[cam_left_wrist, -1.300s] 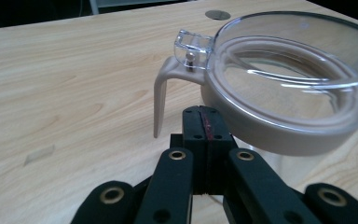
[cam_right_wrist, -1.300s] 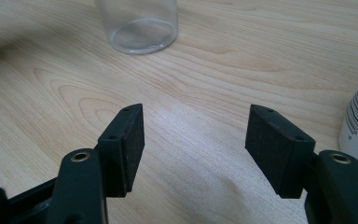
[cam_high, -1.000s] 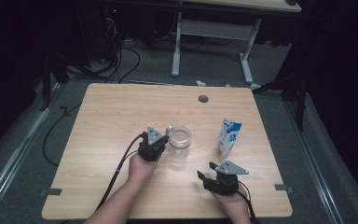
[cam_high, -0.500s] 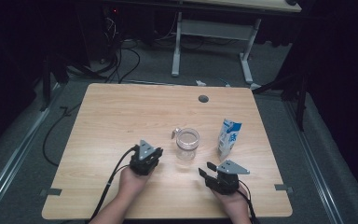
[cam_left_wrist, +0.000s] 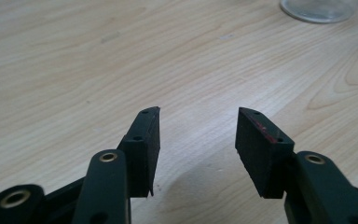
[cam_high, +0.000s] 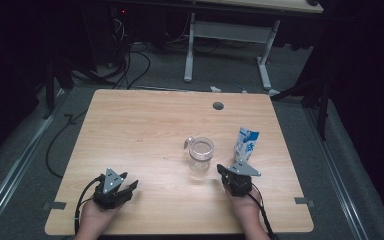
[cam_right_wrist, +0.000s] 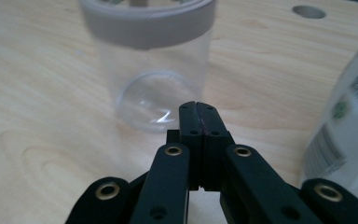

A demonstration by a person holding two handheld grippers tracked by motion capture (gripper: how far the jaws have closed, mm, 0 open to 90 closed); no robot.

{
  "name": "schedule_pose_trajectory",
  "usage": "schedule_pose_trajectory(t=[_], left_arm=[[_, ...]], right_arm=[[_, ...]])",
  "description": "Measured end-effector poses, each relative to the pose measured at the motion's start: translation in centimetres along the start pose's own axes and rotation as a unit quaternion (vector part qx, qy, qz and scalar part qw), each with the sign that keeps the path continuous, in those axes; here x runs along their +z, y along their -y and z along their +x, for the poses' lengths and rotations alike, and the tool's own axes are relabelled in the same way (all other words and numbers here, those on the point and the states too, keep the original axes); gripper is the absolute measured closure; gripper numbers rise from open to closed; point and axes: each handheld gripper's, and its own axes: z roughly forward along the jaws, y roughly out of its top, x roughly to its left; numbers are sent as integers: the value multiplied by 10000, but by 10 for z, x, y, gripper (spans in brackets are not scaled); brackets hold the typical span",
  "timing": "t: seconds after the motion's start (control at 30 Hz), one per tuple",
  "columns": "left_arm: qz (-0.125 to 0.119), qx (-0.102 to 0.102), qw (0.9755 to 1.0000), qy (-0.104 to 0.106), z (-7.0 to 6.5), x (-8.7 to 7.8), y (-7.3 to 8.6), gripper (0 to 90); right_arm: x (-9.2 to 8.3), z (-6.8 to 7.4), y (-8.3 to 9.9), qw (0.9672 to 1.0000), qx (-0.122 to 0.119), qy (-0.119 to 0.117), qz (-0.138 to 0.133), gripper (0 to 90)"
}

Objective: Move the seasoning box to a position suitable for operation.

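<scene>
Clear jar upright mid-table, both grippers free of it.

The jar point(cam_high: 201, 154) stands with its long axis vertical, open mouth up, a small tab on its rim toward the far left; a carton point(cam_high: 245, 145) stands upright just to its right. The right gripper point(cam_high: 223, 170), jaws pressed together on nothing after closing, points at the jar's base from close by. The left gripper point(cam_high: 129, 185) sits well apart near the table's point(cam_high: 145, 125) front left; its jaws have just been opening and stand apart, nothing between them.
</scene>
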Motion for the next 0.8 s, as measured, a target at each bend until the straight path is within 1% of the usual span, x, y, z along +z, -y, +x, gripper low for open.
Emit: schedule_pose_trajectory(t=[0.03,0.07,0.13,0.17,0.27,0.37,0.4,0.47,0.57,0.63,0.67,0.73,0.8], left_arm=[[-67,-84,9999,45,1,0,0,501],[-99,-114,9999,58,1,0,0,496],[-101,-86,9999,77,1,0,0,487],[-101,-86,9999,77,1,0,0,484],[-139,-175,9997,93,2,1,2,484],[-210,-204,9995,70,3,-1,1,483],[-210,-204,9995,70,3,-1,1,483],[-227,-237,9994,63,4,-1,1,481],[-221,-232,9995,76,5,-2,1,474],[-230,-235,9994,79,5,-1,1,474],[-215,-211,9995,94,4,-2,1,474],[-225,-207,9995,108,3,-1,1,474],[-217,-211,9995,124,4,-1,1,475]], right_arm=[[1,-2,-2,10000,64,44,-36,899],[3,-6,-5,9998,127,102,-68,897],[6,-8,-10,9997,178,128,-84,896],[8,-9,-13,9997,139,168,-90,896],[16,-8,-23,9997,115,203,-94,896],[23,-4,-30,9997,53,182,-141,896],[24,-3,-32,9997,66,185,-147,898],[25,-2,-32,9997,80,154,-172,898],[24,1,-32,9997,67,110,-192,898],[23,2,-32,9997,33,108,-202,898],[21,7,-31,9998,-19,83,-204,897],[19,11,-30,9997,-104,72,-218,896],[18,12,-30,9997,-118,71,-212,895]])
